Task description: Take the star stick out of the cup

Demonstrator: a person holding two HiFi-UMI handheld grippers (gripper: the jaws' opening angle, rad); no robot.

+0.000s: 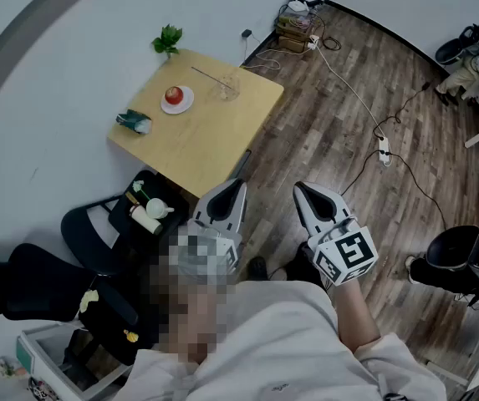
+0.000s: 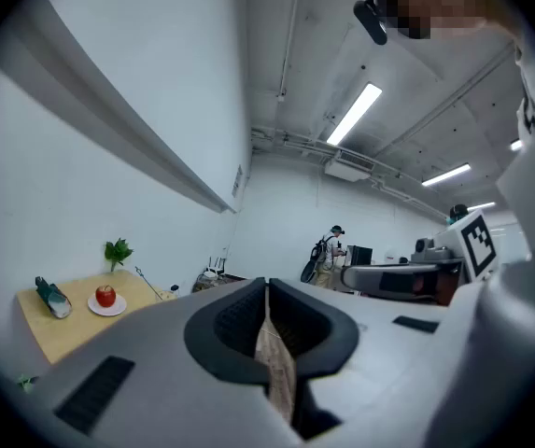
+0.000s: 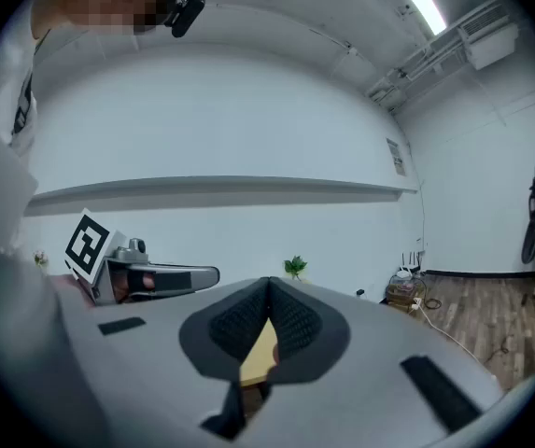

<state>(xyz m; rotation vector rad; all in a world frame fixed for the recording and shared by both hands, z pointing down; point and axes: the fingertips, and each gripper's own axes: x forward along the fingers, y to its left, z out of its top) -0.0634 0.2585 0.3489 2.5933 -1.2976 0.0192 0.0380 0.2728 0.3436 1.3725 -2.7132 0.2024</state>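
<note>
both tongs are clenched on nothing: the left gripper [image 1: 237,184] and the right gripper [image 1: 300,188] each have their pads pressed together, with only a slit below them. they hang side by side, well short of the near corner of the table [image 1: 214,140], so the step in hand looks like the approach

the cup [image 1: 227,88], a clear glass, stands by the table's far edge, toward its right corner. the star stick [image 1: 210,75] leans out of it toward the table's far corner, passing beyond the apple plate [image 1: 176,100] at the table's middle

to do this well, i'd walk up to the table's near side and spread one gripper's jaws before arriving. pinch the bare shaft above the rim, then draw it out along its own lean rather than straight up. the glass looks light and sits close to the table's edge, so the other gripper could steady it
</note>
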